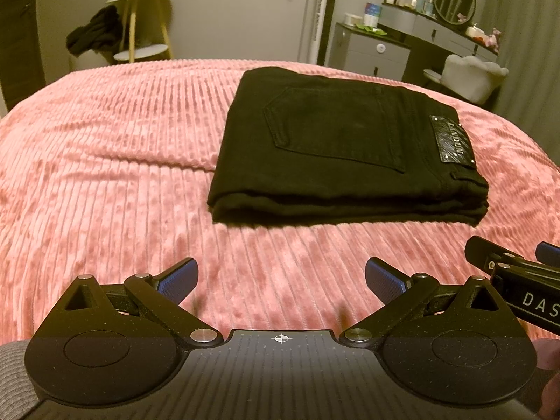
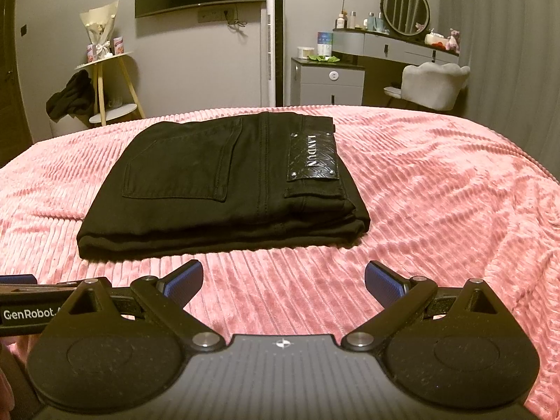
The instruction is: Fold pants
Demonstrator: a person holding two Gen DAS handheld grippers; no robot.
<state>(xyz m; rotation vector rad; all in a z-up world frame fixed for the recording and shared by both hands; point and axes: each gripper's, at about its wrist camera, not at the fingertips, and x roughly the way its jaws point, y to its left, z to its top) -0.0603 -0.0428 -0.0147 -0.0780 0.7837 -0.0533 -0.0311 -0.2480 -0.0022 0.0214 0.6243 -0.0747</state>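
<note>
Black pants [image 1: 343, 147] lie folded into a flat stack on the pink ribbed bedspread [image 1: 105, 161], back pocket and leather brand patch [image 1: 453, 140] facing up. They also show in the right wrist view [image 2: 217, 185], with the patch [image 2: 312, 157] on top. My left gripper [image 1: 280, 280] is open and empty, held above the bedspread short of the stack's near edge. My right gripper [image 2: 283, 281] is open and empty, also short of the stack. The right gripper's body [image 1: 518, 280] shows beside the left one.
The pink bedspread [image 2: 437, 210] spreads around the stack. Beyond the bed stand a small side table [image 2: 105, 80] with dark clothing hung on it, a tower fan [image 2: 273, 49], a grey drawer unit [image 2: 330, 80], a white chair [image 2: 434, 84] and a vanity with a round mirror [image 2: 406, 10].
</note>
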